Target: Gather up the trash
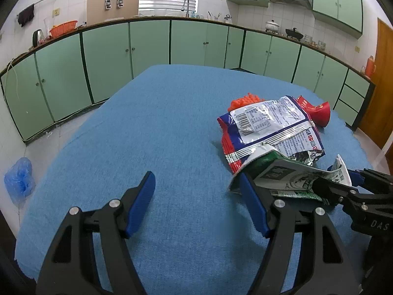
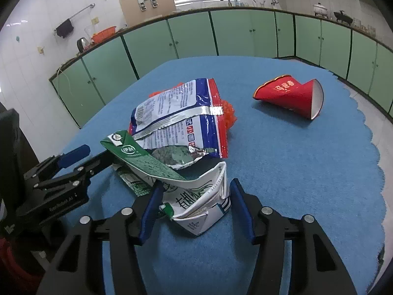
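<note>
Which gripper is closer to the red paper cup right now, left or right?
Right. The right gripper, clamped on the crushed milk carton, sits nearer the red paper cup; the left gripper hovers open farther off.

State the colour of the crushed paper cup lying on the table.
Red, with gold lettering and a white inside; the right wrist view shows it best.

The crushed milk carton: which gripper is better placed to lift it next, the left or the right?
Right, probably. The right gripper already has the crushed milk carton between its fingers and looks closed on it. The left gripper is open over bare blue cloth, beside the carton.
</note>
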Tool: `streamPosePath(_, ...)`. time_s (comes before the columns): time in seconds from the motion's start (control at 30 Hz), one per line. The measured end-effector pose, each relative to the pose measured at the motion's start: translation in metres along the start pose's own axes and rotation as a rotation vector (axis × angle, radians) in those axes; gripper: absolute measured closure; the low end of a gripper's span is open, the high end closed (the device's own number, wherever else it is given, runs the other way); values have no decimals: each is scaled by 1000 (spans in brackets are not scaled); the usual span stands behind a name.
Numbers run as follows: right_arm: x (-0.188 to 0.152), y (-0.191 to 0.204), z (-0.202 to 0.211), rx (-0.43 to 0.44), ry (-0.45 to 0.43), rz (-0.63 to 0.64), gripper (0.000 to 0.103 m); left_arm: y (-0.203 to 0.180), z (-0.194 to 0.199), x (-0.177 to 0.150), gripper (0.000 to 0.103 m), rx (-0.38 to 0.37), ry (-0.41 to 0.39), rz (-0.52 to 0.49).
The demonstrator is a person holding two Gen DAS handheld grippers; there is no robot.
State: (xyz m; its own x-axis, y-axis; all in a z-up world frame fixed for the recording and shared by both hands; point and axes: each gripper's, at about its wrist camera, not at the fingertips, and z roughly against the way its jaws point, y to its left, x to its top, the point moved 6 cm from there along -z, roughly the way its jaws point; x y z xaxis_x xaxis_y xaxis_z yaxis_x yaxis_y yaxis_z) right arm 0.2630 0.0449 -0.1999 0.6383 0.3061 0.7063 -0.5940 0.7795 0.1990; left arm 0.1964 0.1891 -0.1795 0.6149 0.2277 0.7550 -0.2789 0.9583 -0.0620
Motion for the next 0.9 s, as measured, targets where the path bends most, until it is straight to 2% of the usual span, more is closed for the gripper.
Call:
streamPosePath(0.3, -7, -19, 33, -64, -53, -30, 48, -25, 12, 3, 31, -73, -28, -35)
streamPosePath(0.43, -8, -48, 46, -134, -71, -118, 48, -41, 16, 6, 32, -136, -31, -32)
streamPosePath(0.73, -9, -89, 70, -194, -109, -209, 48, -56, -2, 15, 32, -124, -22, -47)
streamPosePath(0.9, -8, -97, 71, -207, -117, -218, 48, -65, -18, 29, 28, -114, -17, -67)
